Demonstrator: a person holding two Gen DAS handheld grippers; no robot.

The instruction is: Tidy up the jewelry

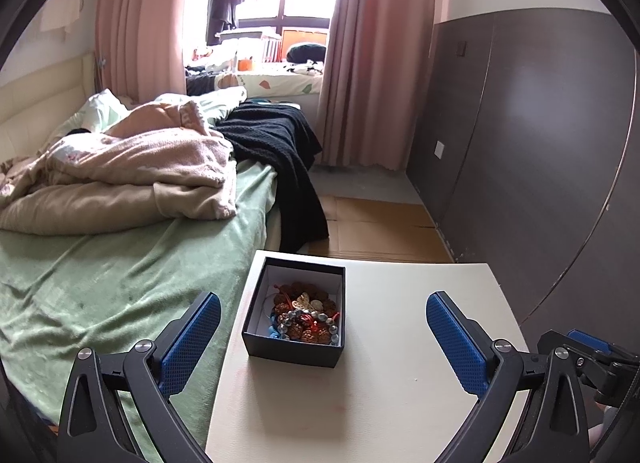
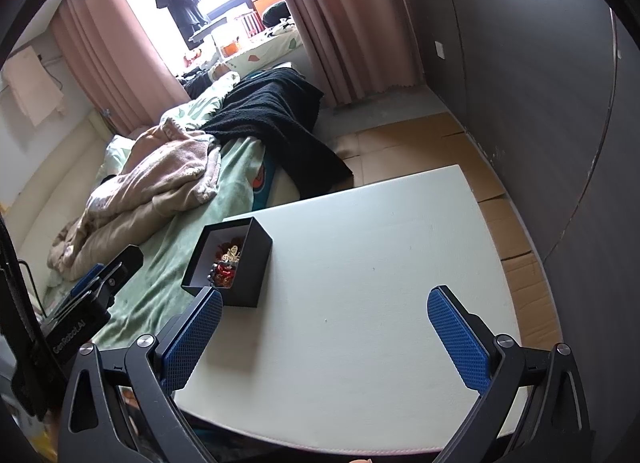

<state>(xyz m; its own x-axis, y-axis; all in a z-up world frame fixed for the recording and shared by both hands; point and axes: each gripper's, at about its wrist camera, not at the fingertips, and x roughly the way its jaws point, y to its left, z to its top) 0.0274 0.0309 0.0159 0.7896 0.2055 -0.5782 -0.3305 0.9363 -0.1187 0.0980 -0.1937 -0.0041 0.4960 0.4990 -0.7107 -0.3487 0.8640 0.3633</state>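
A black open box (image 1: 294, 351) with a white lining stands near the left edge of a white table (image 1: 400, 383). It holds a heap of jewelry (image 1: 306, 317): brown seed beads, grey beads, red cord and pale pendants. My left gripper (image 1: 323, 337) is open and empty, its blue pads to either side of the box, a little short of it. In the right wrist view the box (image 2: 236, 263) sits at the table's (image 2: 380, 283) left side with the jewelry (image 2: 226, 261) inside. My right gripper (image 2: 325, 339) is open and empty above the bare table, right of the box.
A bed (image 1: 100, 271) with a green sheet, beige blankets and a black throw lies left of the table. A dark wardrobe (image 1: 540, 143) runs along the right. Cardboard sheets (image 1: 380, 223) cover the floor beyond the table. The left gripper's body (image 2: 92, 291) shows left of the box.
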